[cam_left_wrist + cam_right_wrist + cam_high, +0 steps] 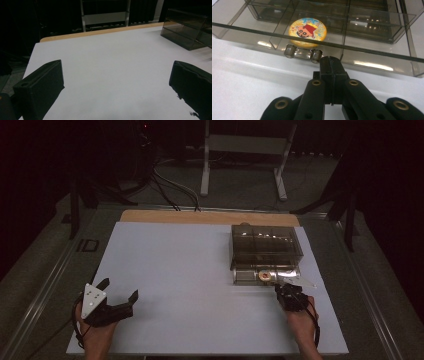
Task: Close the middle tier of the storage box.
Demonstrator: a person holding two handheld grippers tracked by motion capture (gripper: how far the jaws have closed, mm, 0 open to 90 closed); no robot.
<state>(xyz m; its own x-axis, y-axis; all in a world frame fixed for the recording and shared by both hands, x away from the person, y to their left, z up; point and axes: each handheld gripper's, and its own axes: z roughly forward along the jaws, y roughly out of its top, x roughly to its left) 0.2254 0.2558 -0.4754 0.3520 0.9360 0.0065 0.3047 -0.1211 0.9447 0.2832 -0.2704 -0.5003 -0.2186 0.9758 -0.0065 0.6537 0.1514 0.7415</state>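
A smoky clear plastic drawer box [265, 242] stands on the right half of the white board [190, 285]. Its lowest drawer [250, 276] is pulled out toward me. In one of that drawer's compartments lies a round yellow badge [265, 276] with a cartoon face [308, 30]. My right gripper [331, 61] is shut, its tips against the drawer's front wall [374, 66], just right of the small clear handle [303, 53]; I see nothing between the jaws. Far to the left, my left gripper [120, 287] rests near the board's front edge, open and holding nothing [116, 85].
The board lies on a wooden table top [210, 216] whose far edge shows behind it. A metal stand [245, 155] and cables [170, 185] are on the dark floor beyond. Bare white board stretches between the two grippers.
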